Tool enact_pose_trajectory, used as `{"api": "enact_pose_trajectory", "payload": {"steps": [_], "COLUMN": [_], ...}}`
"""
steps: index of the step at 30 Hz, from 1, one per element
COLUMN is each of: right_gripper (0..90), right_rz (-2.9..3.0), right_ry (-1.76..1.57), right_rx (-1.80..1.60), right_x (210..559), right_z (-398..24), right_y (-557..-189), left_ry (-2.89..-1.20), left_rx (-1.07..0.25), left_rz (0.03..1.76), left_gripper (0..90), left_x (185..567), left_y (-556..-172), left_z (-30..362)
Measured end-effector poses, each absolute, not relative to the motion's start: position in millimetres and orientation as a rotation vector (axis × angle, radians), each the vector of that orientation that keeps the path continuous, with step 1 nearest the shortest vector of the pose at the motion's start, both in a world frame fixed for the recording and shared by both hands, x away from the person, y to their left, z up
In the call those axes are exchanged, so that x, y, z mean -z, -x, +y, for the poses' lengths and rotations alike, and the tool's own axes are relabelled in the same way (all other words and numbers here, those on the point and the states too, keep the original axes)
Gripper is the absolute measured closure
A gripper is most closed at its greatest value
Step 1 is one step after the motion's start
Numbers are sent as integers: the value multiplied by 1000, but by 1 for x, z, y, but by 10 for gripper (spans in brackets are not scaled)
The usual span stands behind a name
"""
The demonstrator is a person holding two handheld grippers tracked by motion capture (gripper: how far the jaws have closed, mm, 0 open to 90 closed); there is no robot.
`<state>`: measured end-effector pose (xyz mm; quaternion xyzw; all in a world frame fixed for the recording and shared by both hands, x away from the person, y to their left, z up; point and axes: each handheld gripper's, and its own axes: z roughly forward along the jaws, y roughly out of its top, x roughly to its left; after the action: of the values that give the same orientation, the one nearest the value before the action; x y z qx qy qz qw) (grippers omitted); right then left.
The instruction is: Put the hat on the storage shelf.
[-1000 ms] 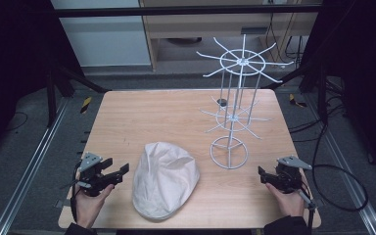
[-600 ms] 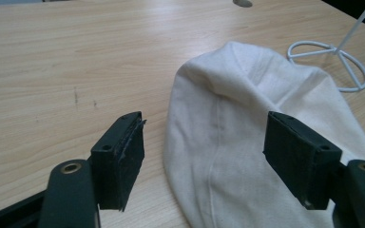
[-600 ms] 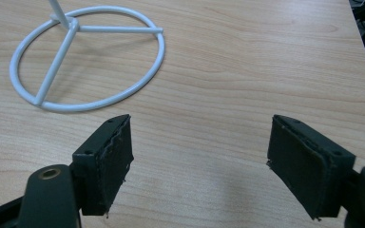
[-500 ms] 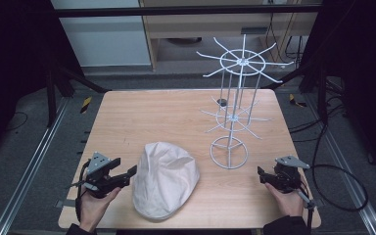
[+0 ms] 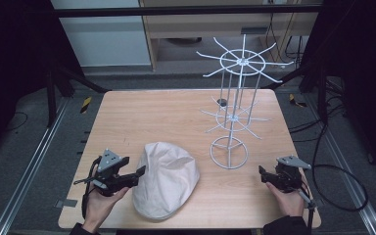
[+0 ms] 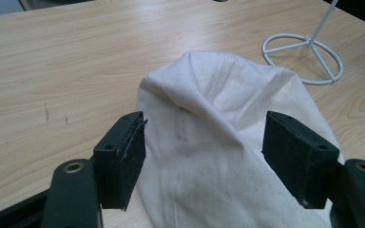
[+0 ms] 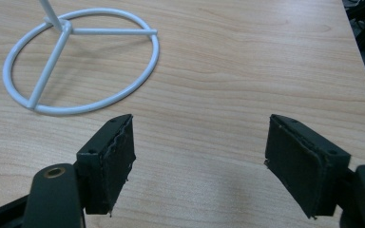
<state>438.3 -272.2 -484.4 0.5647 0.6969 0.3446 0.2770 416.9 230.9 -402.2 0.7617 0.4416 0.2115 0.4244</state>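
While the cream cloth cap (image 5: 166,178) lies flat on the wooden table (image 5: 176,117), near the front edge and left of centre, nothing of the work looks done yet: the cap is ungripped, and the white wire rack (image 5: 235,112) standing to its right carries nothing on its prongs that I can make out. My reading is that the cap is meant for one of those prongs, so the grasp, the lift and the hanging all remain.

At the left, the left gripper (image 5: 139,172) is held low over the table in the person's left hand (image 5: 100,203), the forearm coming in from the bottom edge and the tool pointing rightward at the cap's near left side. Its jaws stand wide apart — in the left gripper view they straddle the cap's crown (image 6: 228,118), with the cloth between them but neither pad pressing on it as far as I can tell.

Further right, past the rack's ring base (image 7: 83,61), the right gripper (image 5: 261,172) rests by the front right corner in the person's right hand (image 5: 286,198), pointing left toward the rack. Its jaws are also spread wide with only bare wood between them — well apart from the cap.
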Motion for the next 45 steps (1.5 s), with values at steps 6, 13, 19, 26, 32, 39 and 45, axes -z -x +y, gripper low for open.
{"api": "enact_pose_trajectory", "payload": {"steps": [6, 13, 19, 26, 32, 39, 45], "right_gripper": [257, 259, 261, 262, 263, 267, 271], "right_rz": [1883, 1883, 1886, 1892, 1892, 1895, 1905], "right_ry": [-1519, -1523, -1527, -1527, -1527, -1527, -1526], "right_rx": [-919, -918, -921, -916, -919, -922, -916], "right_x": [485, 486, 486, 486, 486, 486, 487], "right_z": [-270, -271, -271, -271, -271, -272, -270], "right_y": [-439, -439, -439, -439, -439, -440, -441], "left_ry": [-1912, -1929, -1951, -1979, -2008, -2042, -2077], "left_rx": [-527, -529, -542, -527, -523, -525, -522], "left_rz": [1112, 1134, 1161, 1190, 1211, 1223, 1249], "left_gripper": [320, 333, 349, 369, 395, 431, 453], "left_x": [398, 399, 402, 406, 412, 422, 432], "left_y": [-423, -431, -438, -446, -452, -454, -459], "left_z": [224, 216, 207, 199, 192, 187, 183]}}
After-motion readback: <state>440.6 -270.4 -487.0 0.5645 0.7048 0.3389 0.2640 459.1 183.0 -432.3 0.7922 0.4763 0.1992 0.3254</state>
